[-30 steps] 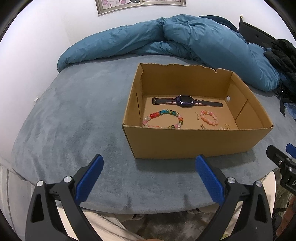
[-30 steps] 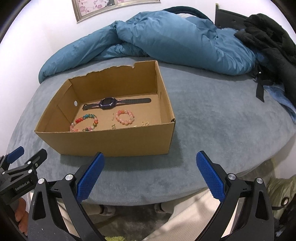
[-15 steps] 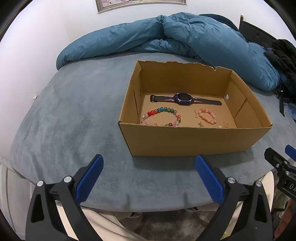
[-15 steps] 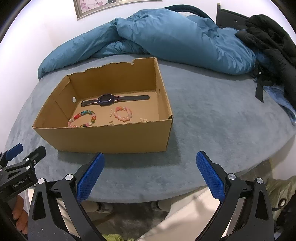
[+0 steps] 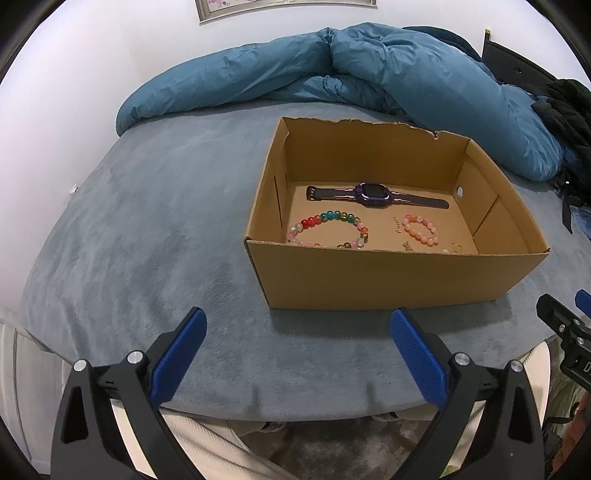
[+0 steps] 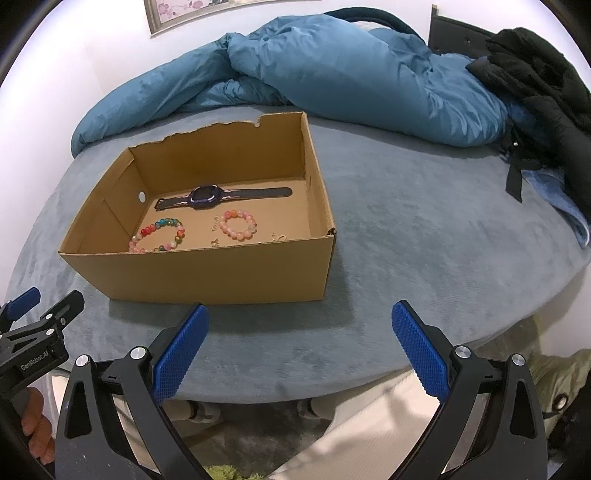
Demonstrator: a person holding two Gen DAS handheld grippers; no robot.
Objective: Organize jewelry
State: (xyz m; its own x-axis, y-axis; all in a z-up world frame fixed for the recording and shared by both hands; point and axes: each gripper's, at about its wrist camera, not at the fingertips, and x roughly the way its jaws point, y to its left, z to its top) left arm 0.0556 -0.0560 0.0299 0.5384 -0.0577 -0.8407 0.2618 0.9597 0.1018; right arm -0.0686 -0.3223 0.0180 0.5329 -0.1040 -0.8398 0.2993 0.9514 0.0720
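An open cardboard box sits on the grey-blue bed cover. Inside lie a purple watch, a multicoloured bead bracelet, a pink bead bracelet and small gold pieces. My left gripper is open and empty, in front of the box's near wall. My right gripper is open and empty, near the box's front right corner.
A rumpled blue duvet lies behind the box. Black clothing is piled at the back right. The bed edge is just below the grippers. A picture frame hangs on the wall.
Both grippers have risen slightly and tilted down, so more of the box floor shows. Both stay open and empty. The jewelry has not moved.
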